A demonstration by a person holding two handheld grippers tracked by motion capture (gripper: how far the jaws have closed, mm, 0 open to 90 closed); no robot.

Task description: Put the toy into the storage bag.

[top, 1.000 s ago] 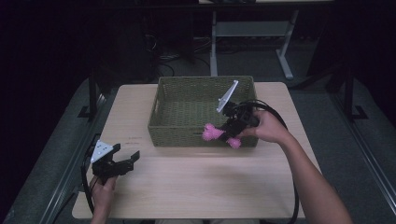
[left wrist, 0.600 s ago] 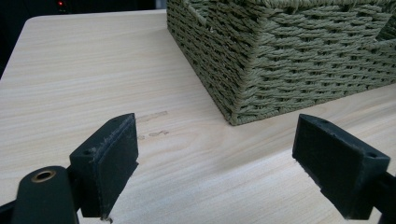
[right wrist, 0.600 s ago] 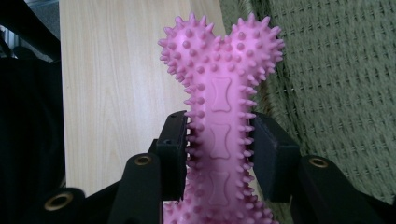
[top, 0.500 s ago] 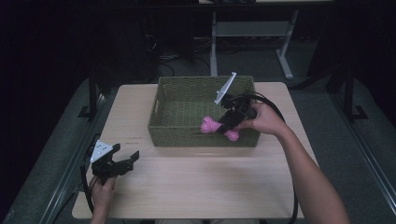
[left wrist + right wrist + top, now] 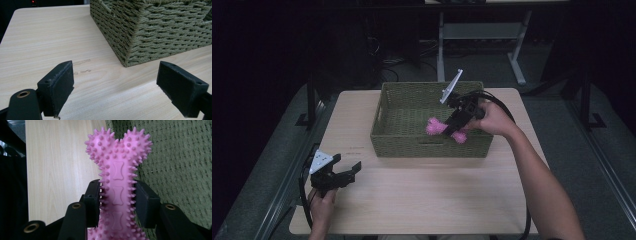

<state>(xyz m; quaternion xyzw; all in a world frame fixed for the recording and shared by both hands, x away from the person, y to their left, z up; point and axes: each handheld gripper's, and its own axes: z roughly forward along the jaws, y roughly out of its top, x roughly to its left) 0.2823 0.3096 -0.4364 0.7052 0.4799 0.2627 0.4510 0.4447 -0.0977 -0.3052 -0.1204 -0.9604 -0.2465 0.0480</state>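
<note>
From above, the right gripper (image 5: 453,126) holds a pink spiky toy bone (image 5: 438,129) over the woven basket (image 5: 384,130). The left gripper (image 5: 343,173) rests near the worktop's (image 5: 422,190) front left corner.

In the left gripper view, the jaws gape wide beside the basket's corner.

In the right gripper view, both jaws pinch the bone's shaft.

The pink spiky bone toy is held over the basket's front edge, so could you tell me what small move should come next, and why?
Probably carry it a little farther over the woven basket and lower it before opening. The right gripper is shut on the pink bone toy, its fingers pressing the shaft from both sides, and in the high view the toy hangs right at the front wall, so releasing now might catch the rim.
</note>
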